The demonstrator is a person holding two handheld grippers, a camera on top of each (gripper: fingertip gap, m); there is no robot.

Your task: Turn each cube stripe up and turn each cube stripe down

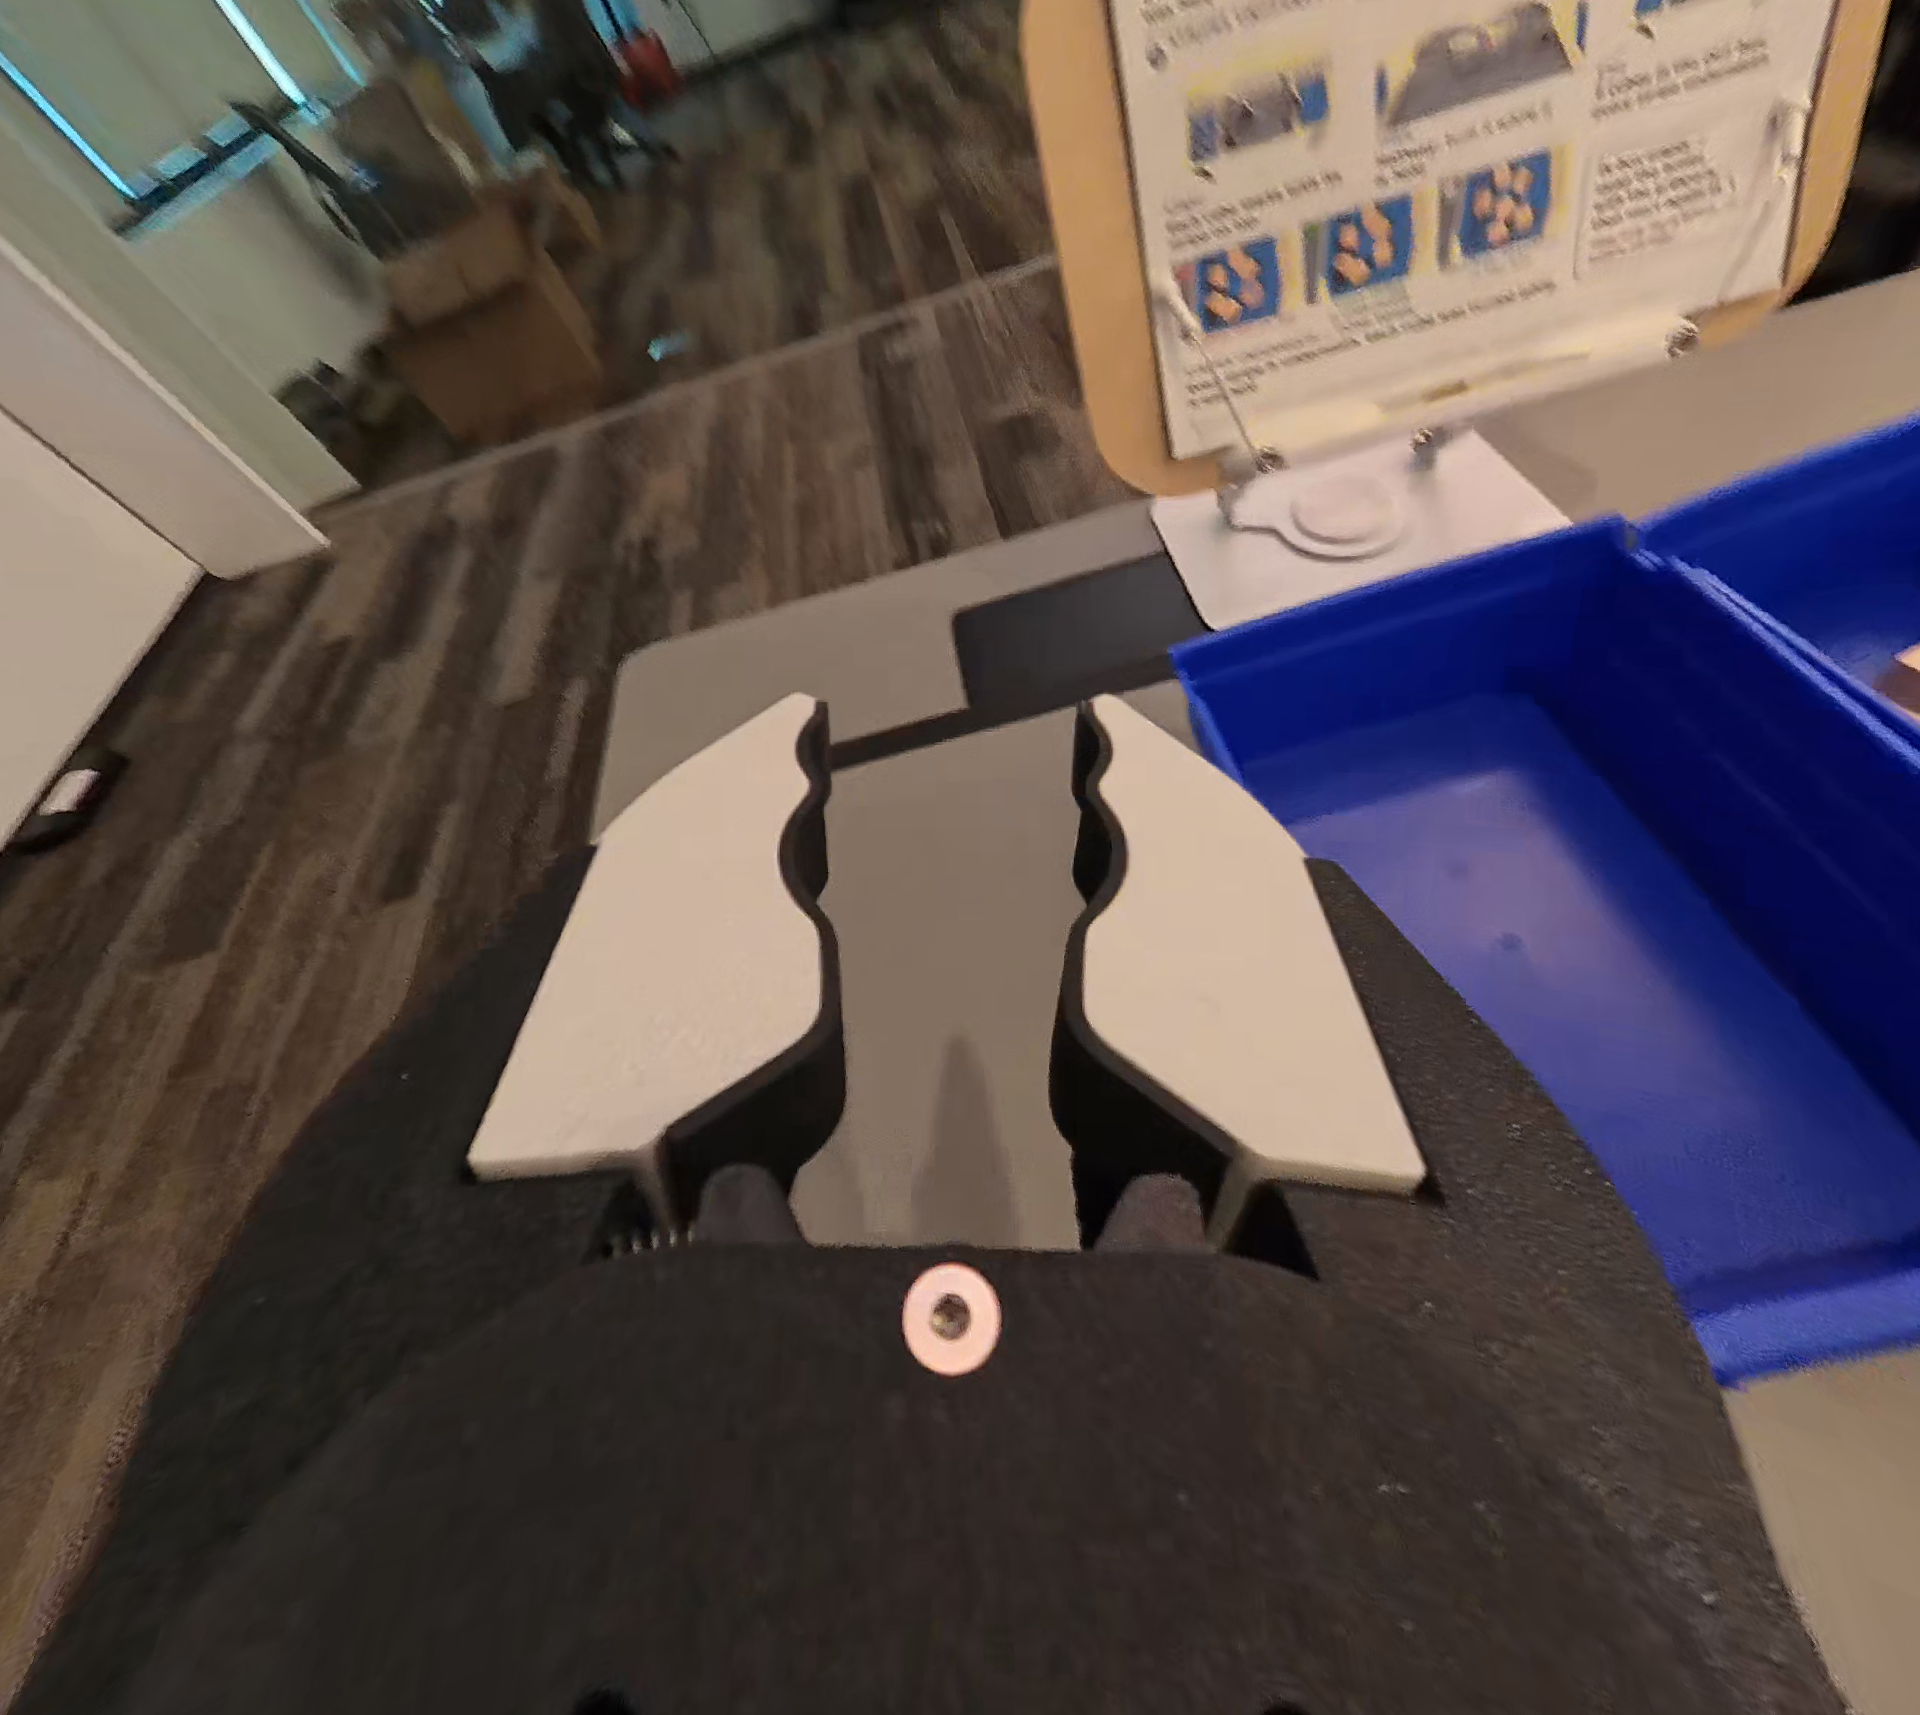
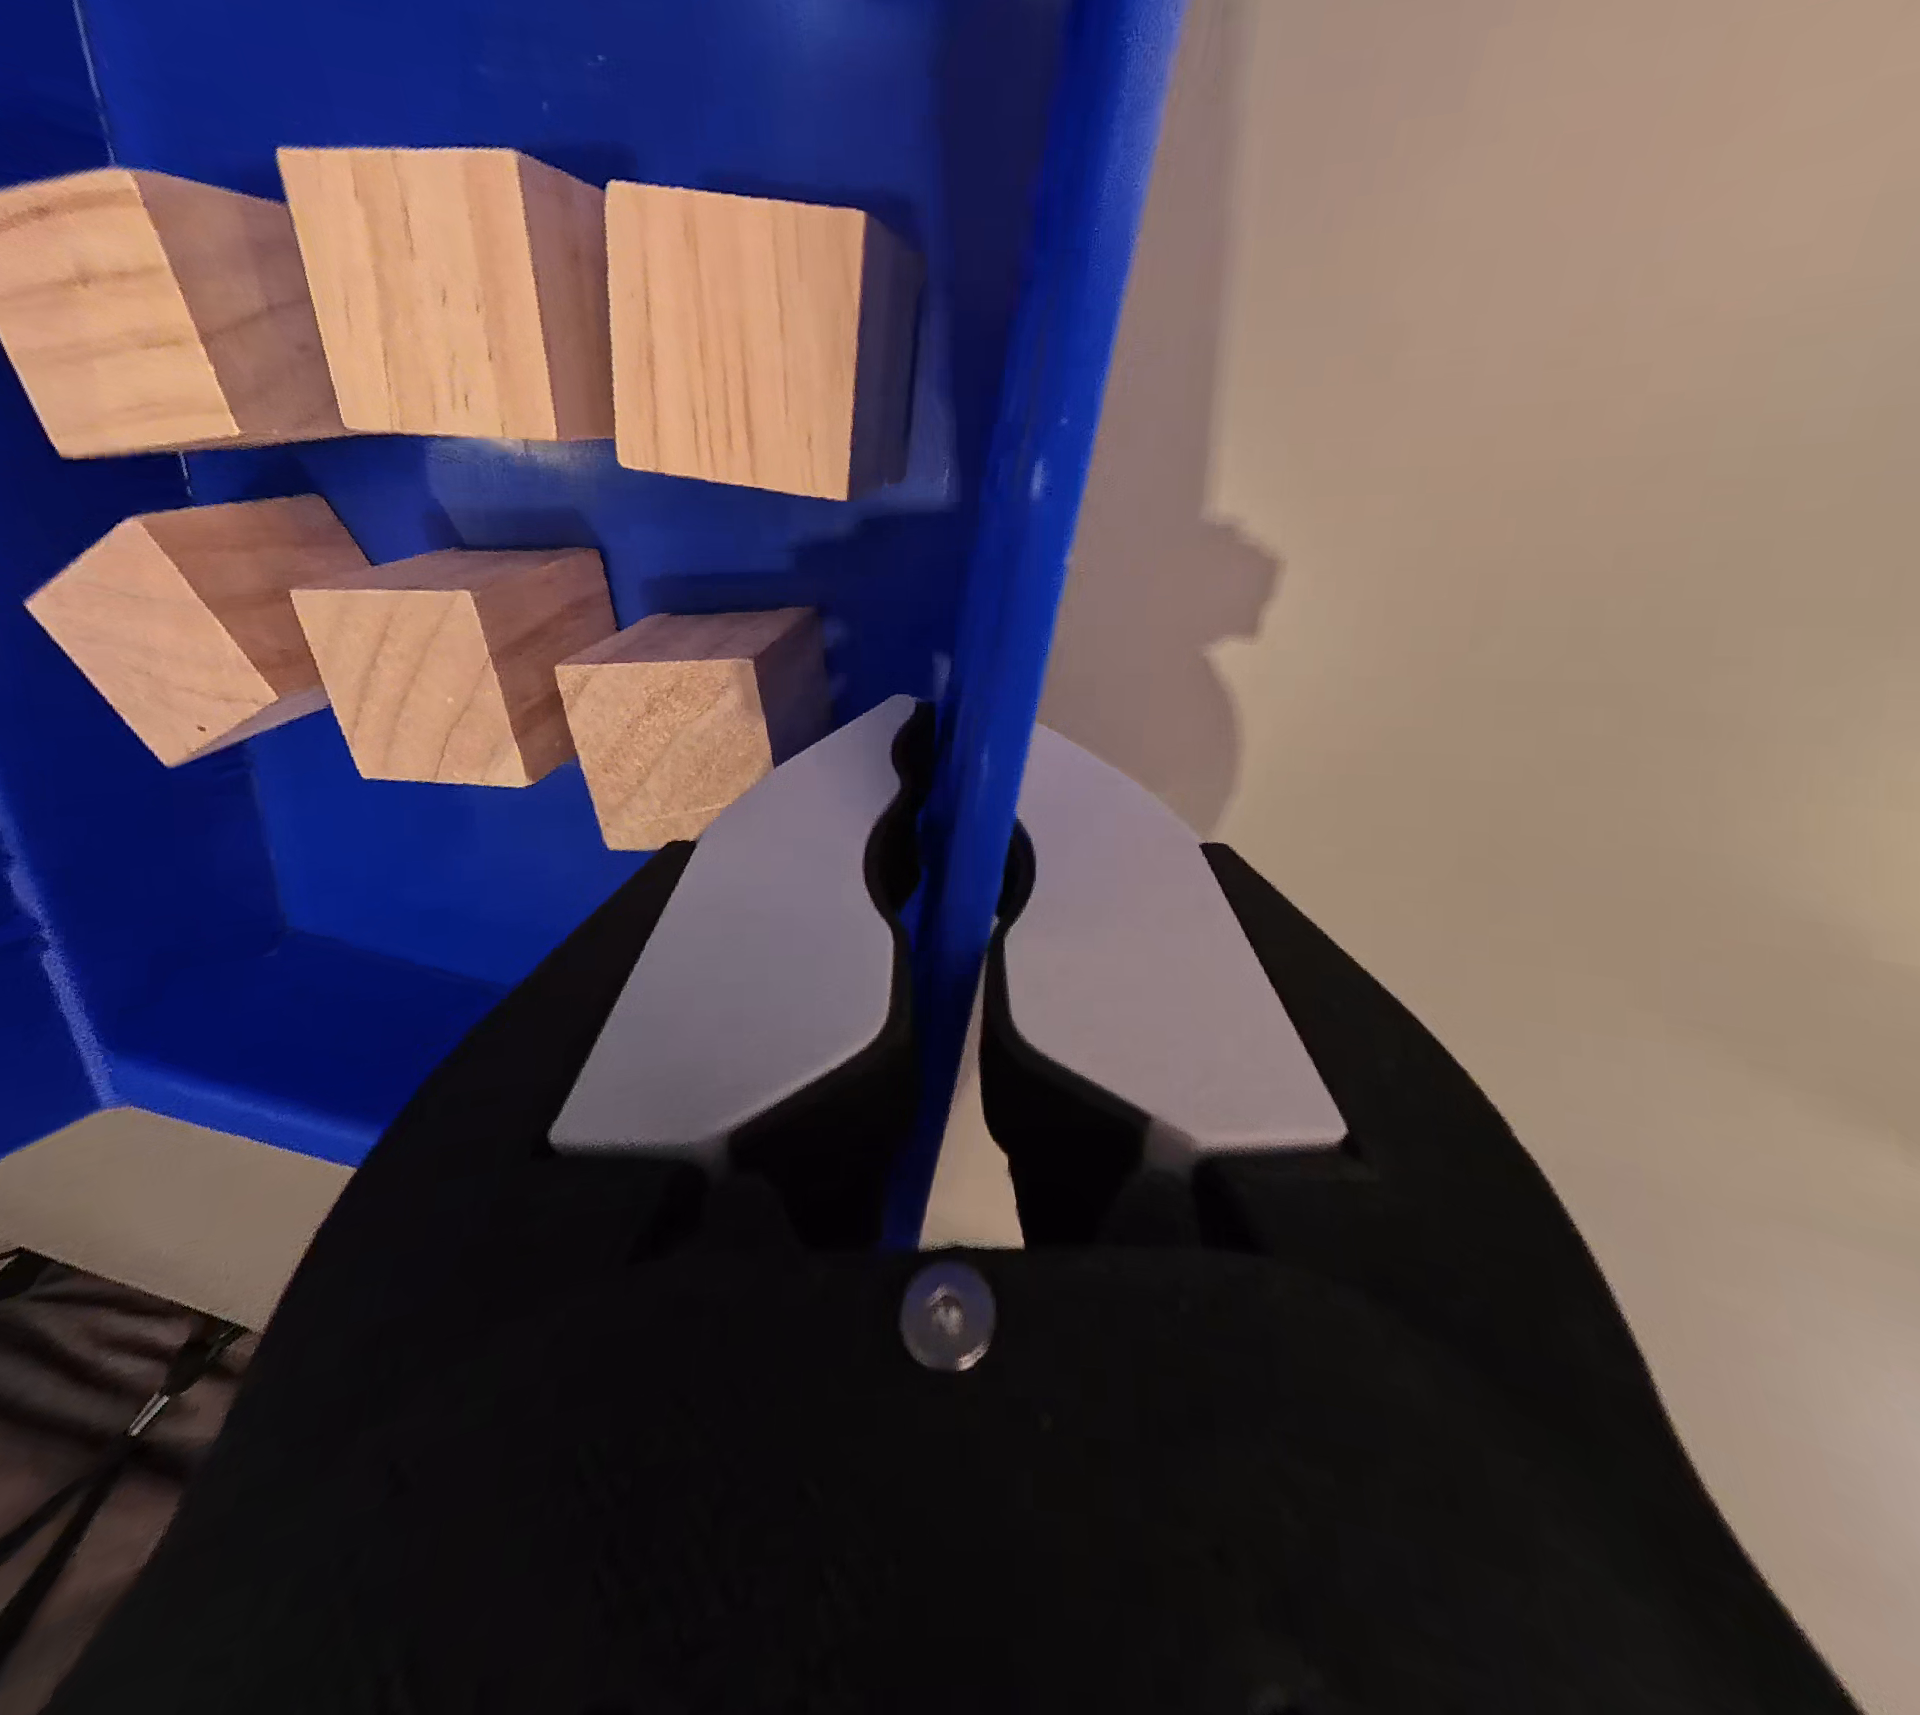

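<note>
Left wrist view: I am holding the left hand-held gripper (image 1: pixel 951 730) released, its two pale fingers (image 1: pixel 717 886) standing well apart with only bare grey bench (image 1: pixel 727 678) showing between them. A dark mat (image 1: pixel 1060 647) is lying just ahead of the fingertips. An empty-looking blue bin (image 1: pixel 1558 834) is sitting to the right of this gripper, touching a second blue bin (image 1: pixel 1808 564) farther right, where a sliver of wood is showing at the frame edge. Ahead and to the right, an instruction sheet (image 1: pixel 1434 107) is standing on a white stand (image 1: pixel 1340 522). Wood-pattern floor (image 1: pixel 520 574) is running beyond the bench on the left.

Right wrist view: I am keeping the right hand-held gripper (image 2: pixel 961 751) clenched on the blue bin wall (image 2: pixel 1029 315), one pad pressing on each face of it. Six wooden cubes (image 2: pixel 457 294) are lying inside the bin to the left of this gripper, in two rows of three; the nearest cube (image 2: pixel 665 730) is just beside the left fingertip. I am seeing no stripe on any visible face. Bare bench (image 2: pixel 1558 522) is spreading to the right.
</note>
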